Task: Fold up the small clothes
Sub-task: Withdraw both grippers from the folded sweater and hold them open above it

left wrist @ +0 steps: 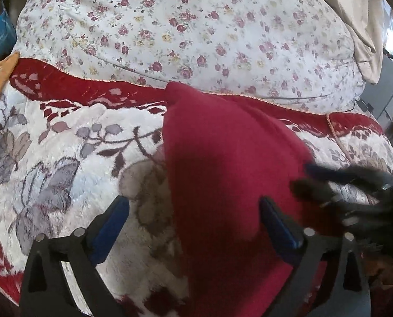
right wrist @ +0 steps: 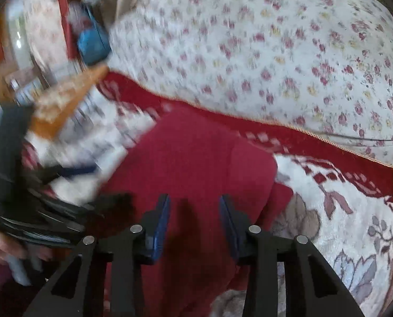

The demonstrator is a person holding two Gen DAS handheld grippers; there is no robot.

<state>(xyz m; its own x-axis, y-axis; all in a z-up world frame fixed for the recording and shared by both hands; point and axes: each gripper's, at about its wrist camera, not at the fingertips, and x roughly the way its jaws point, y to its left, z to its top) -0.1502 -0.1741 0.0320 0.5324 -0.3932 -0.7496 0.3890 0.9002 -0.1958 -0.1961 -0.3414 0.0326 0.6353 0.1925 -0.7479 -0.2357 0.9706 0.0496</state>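
**A:** Left gripper (left wrist: 193,208) sits nearest in its own view, jaws spread wide, nothing pinched. We have one blue pad (left wrist: 112,227) over the plush floral blanket (left wrist: 51,158), the other over the red garment (left wrist: 223,158). We read that as a let-go pose straddling the garment's left edge.

**B:** Agreed. Right gripper (right wrist: 193,219) is narrower, jaws partly closed. Red cloth shows between the pads, but we can't tell if they press on it. That view is blurred on its left side.

**A:** Garment location: flat on the blanket, near side of the bed, far tip reaching the blanket's red border (left wrist: 77,87). Flowered quilt (left wrist: 196,26) lies beyond. An extra layer pokes out at the right edge in the right view, so we judge one fold is in.

**B:** Both grippers sit at the near hem, side by side. We guess that's staging for the next fold away from us. Risk: plush pile drags the cloth, fold goes crooked.
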